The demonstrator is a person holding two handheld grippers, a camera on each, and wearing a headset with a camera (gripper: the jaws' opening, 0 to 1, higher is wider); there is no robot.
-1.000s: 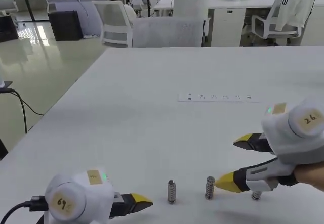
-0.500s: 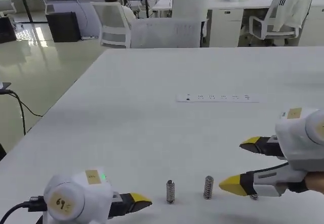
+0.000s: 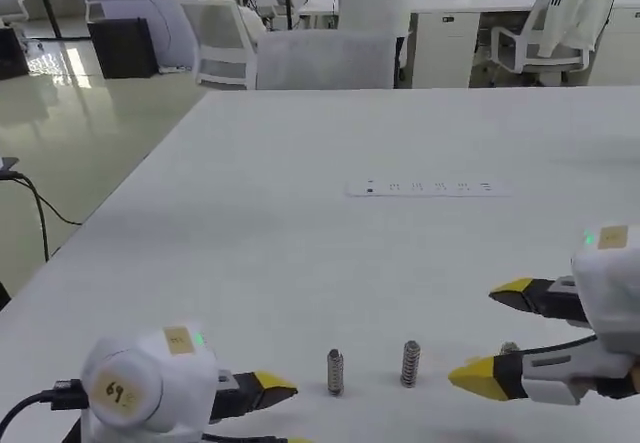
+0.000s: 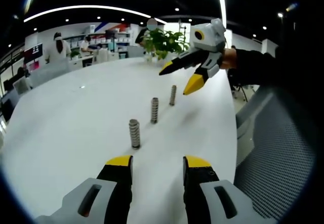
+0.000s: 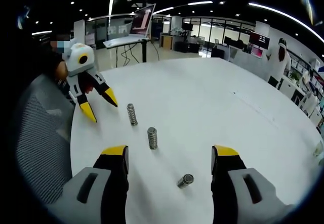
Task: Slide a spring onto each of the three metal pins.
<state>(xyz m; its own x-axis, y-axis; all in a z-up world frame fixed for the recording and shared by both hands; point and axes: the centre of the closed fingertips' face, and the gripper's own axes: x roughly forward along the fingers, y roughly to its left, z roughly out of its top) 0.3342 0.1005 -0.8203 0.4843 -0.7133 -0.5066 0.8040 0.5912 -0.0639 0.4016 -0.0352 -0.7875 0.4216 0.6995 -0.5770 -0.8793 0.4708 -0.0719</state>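
Three coiled metal springs stand upright in a row near the table's front edge: left spring [image 3: 335,371] [image 4: 134,133] [image 5: 132,114], middle spring [image 3: 410,363] [image 4: 154,109] [image 5: 152,137], right spring [image 3: 509,348] [image 4: 173,95] [image 5: 186,180]. Pins inside them are too small to make out. My right gripper [image 3: 490,333] [image 5: 169,153] [image 4: 177,77] is open, with nothing in it; the right spring sits just ahead, between the lines of its jaws. My left gripper [image 3: 285,413] [image 4: 158,162] [image 5: 103,110] is open and holds nothing, a short way left of the left spring.
The white table [image 3: 300,213] carries a flush power strip [image 3: 428,189] in its middle. Office chairs [image 3: 325,61] stand past the far edge. A cable [image 3: 35,213] hangs off the left side. A grey mesh chair [image 4: 283,148] is beside the front edge.
My right gripper has drawn back to the right, away from the middle spring, and the right spring now shows between its jaws. The left gripper has barely moved.
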